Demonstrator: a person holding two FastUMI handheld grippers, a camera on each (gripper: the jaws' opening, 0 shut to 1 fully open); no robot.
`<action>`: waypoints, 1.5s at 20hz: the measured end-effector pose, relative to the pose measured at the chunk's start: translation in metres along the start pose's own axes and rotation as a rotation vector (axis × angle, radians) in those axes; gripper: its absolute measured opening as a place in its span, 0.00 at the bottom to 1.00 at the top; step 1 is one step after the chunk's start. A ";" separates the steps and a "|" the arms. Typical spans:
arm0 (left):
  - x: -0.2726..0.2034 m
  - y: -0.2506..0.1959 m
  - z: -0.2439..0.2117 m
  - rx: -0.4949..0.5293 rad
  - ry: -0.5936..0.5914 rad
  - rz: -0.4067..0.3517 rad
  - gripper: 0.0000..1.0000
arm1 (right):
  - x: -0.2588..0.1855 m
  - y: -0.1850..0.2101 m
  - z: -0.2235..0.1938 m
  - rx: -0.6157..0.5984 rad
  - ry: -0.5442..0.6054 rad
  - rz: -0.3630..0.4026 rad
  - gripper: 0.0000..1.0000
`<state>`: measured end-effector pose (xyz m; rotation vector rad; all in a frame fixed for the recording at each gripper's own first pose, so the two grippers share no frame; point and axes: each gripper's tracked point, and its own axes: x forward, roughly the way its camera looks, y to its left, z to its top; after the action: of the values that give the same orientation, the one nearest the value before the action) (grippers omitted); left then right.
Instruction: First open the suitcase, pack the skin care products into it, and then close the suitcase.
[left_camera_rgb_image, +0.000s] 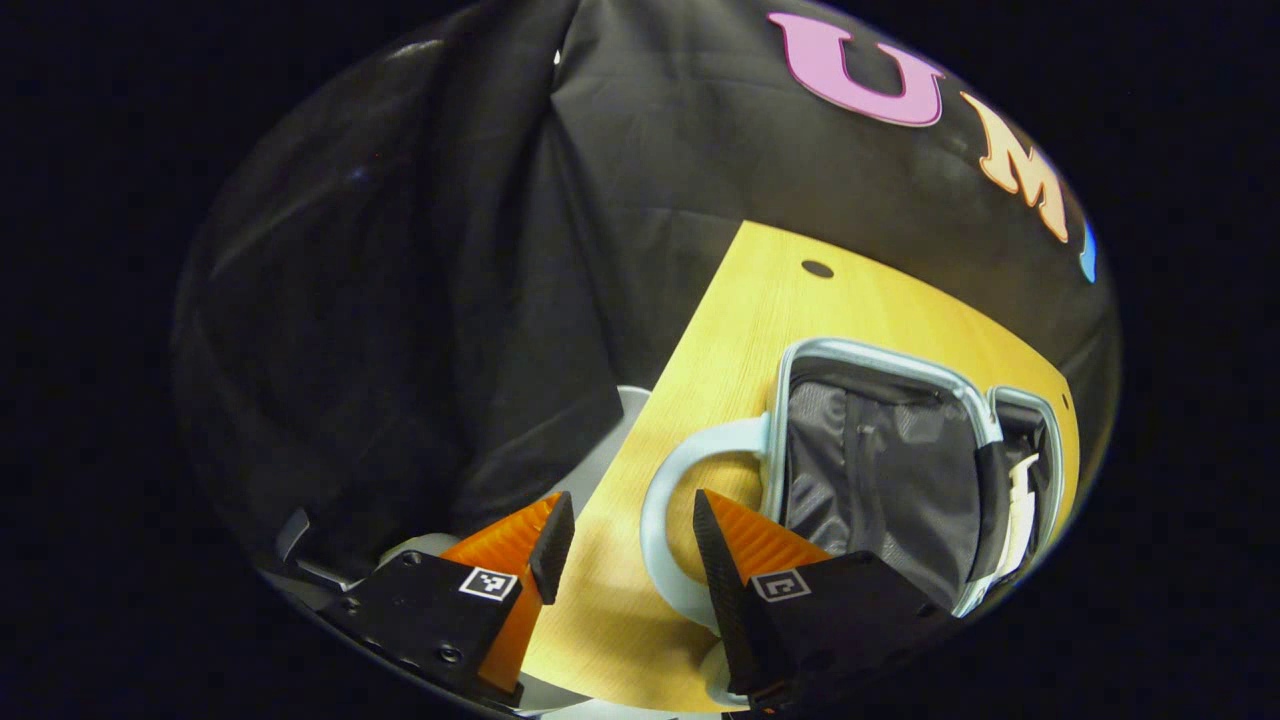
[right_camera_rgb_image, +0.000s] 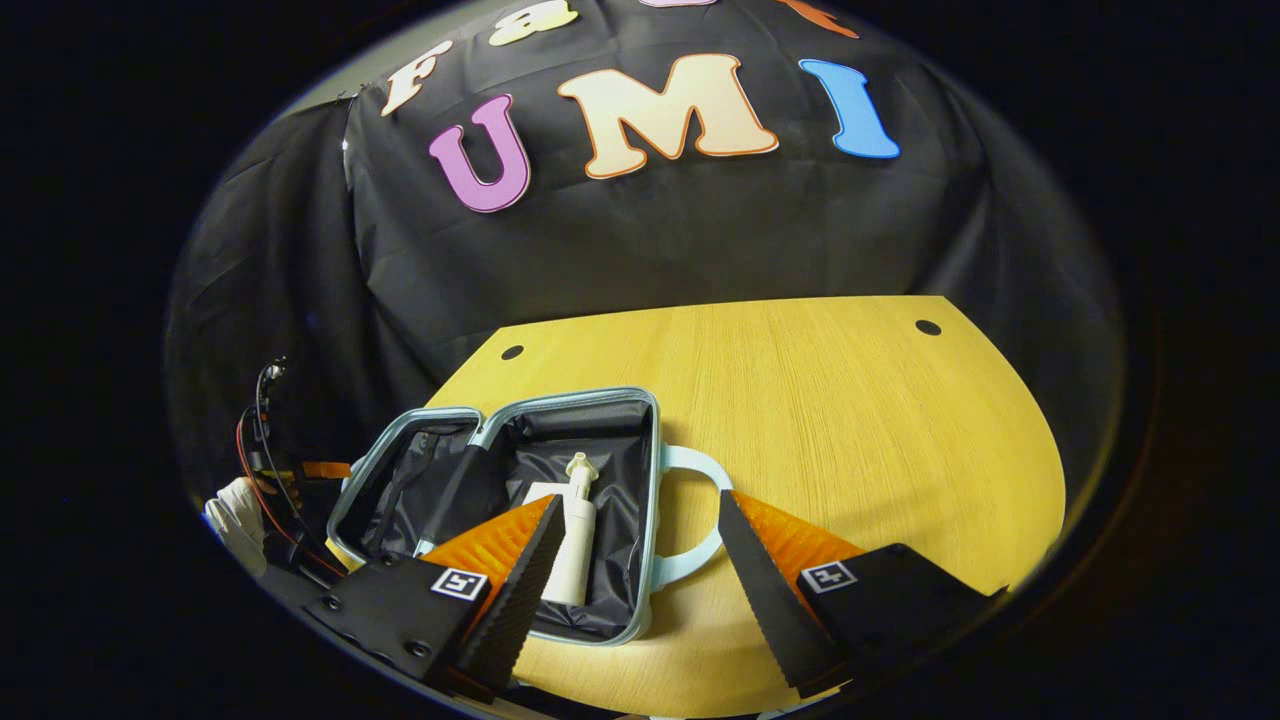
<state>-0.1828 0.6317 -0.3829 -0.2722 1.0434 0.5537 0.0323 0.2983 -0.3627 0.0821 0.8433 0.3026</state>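
Suitcase (right_camera_rgb_image: 520, 500) lies open on the table's (right_camera_rgb_image: 850, 420) near left, a pump bottle (right_camera_rgb_image: 572, 545) already inside the right half. Both the left gripper (left_camera_rgb_image: 622, 545) and right gripper (right_camera_rgb_image: 640, 560) hover spread wide and empty; closing remains.

— What sort of place is this?
— A recording booth, not a home: black cloth (right_camera_rgb_image: 700, 230) hangs as the wall right behind the bench (right_camera_rgb_image: 850, 400).
— Anything else?
— The bench is bare pale wood with cable holes (right_camera_rgb_image: 928, 327) near its back edge.
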 end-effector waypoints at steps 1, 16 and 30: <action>0.005 0.001 -0.006 -0.009 0.026 -0.010 0.70 | 0.000 0.000 -0.001 -0.001 0.006 -0.003 0.97; -0.062 -0.048 0.062 -0.069 -0.120 -0.170 0.00 | -0.011 -0.008 0.001 -0.047 -0.002 0.008 0.98; -0.245 -0.254 0.135 0.113 -0.406 -0.351 0.00 | -0.049 -0.080 0.008 -0.010 -0.076 0.085 0.98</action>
<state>-0.0370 0.4093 -0.1147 -0.2242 0.6113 0.2168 0.0255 0.2079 -0.3373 0.1198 0.7638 0.3808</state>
